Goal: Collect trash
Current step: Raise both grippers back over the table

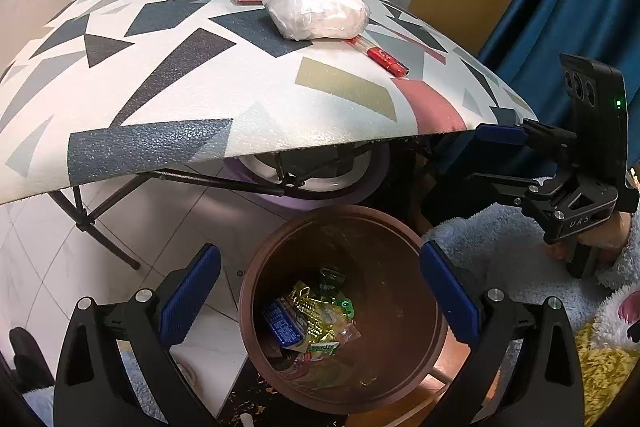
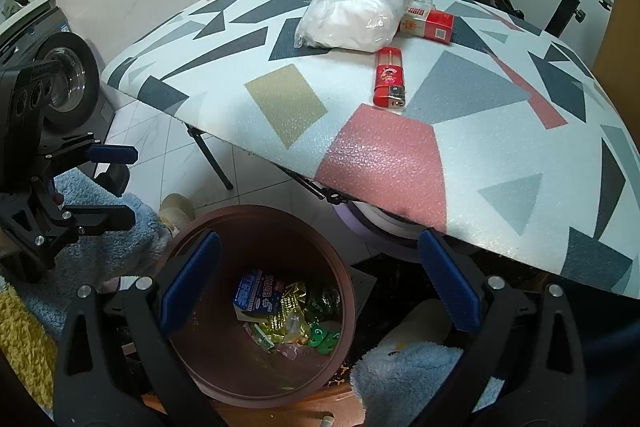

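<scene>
My left gripper (image 1: 320, 301) hangs over the brown bin (image 1: 260, 347) with its jaws spread wide and nothing between them; the bin's mouth lies straight below and between my blue pads (image 1: 190, 297). My right gripper (image 2: 318, 301) is just as wide and just as empty, with the bin under its left finger and a fluffy blue sleeve (image 2: 400, 379) under its right.

Down in the bin lie a small blue carton (image 2: 256, 297), gold foil wrappers (image 1: 316, 311) and green scraps, well below my fingertips.

What I judge is left to collect sits on the patterned table (image 2: 256, 95), up and ahead of both pairs of fingers: a clear plastic bag (image 2: 354, 17) stuffed with something white, a red lighter (image 2: 389, 77) just in front of it, and a red and white box (image 2: 430, 23) touching the bag's far side.

The bag looks light, soft and slick. I would pinch it across its bulging middle, where the filling gives the pads something to bite on; loose film at the edges would likely slide out.

The lighter is hard, smooth and narrow. I would close across its short width near the middle, since a grip on the ends could let it pivot.

The box looks light and crushable, so I would take it by its flat sides, gently.
</scene>
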Demonstrator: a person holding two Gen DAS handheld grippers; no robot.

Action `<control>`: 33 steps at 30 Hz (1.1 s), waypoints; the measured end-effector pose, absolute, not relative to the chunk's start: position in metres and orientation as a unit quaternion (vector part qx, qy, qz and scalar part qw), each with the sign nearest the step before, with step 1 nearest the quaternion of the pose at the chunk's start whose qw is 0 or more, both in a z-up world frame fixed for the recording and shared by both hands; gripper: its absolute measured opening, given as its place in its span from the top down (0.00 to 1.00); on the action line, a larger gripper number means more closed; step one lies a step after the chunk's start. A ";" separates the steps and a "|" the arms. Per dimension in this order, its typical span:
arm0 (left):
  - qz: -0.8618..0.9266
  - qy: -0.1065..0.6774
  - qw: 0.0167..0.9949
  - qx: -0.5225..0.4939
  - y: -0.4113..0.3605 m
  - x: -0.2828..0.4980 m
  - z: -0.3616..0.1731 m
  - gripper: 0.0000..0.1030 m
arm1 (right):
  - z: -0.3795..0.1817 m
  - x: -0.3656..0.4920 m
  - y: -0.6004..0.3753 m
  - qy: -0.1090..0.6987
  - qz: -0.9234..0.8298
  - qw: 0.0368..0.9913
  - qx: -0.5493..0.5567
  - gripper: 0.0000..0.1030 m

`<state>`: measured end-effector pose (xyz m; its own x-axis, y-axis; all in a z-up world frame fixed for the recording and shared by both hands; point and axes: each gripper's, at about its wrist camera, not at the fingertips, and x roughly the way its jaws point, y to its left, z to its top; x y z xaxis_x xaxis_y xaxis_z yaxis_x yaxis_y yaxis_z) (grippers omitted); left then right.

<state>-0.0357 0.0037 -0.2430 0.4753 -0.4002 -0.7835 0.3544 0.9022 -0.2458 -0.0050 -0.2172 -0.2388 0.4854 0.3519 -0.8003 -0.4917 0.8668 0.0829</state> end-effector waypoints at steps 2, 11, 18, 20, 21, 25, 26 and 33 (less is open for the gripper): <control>-0.219 0.462 0.859 -0.025 0.004 -0.036 -0.243 0.06 | -0.239 -0.005 -0.217 0.444 0.245 0.858 -0.079 0.06; -0.213 0.456 0.863 -0.030 0.008 -0.033 -0.238 0.06 | -0.237 -0.004 -0.218 0.445 0.244 0.858 -0.076 0.06; -0.206 0.451 0.868 -0.022 0.010 -0.030 -0.231 0.06 | -0.235 -0.001 -0.219 0.445 0.243 0.859 -0.074 0.06; -0.199 0.446 0.872 -0.012 0.011 -0.027 -0.227 0.06 | -0.234 0.001 -0.220 0.443 0.240 0.861 -0.072 0.06; -0.195 0.444 0.874 -0.009 0.012 -0.025 -0.225 0.06 | -0.233 0.002 -0.220 0.441 0.239 0.862 -0.071 0.06; -0.169 0.417 0.893 -0.008 0.023 -0.015 -0.211 0.06 | -0.226 0.011 -0.224 0.429 0.234 0.870 -0.066 0.06; -0.160 0.409 0.898 -0.011 0.027 -0.011 -0.206 0.06 | -0.223 0.014 -0.226 0.425 0.231 0.873 -0.065 0.06; -0.128 0.373 0.918 -0.029 0.045 0.016 -0.181 0.06 | -0.209 0.045 -0.234 0.409 0.208 0.887 -0.053 0.05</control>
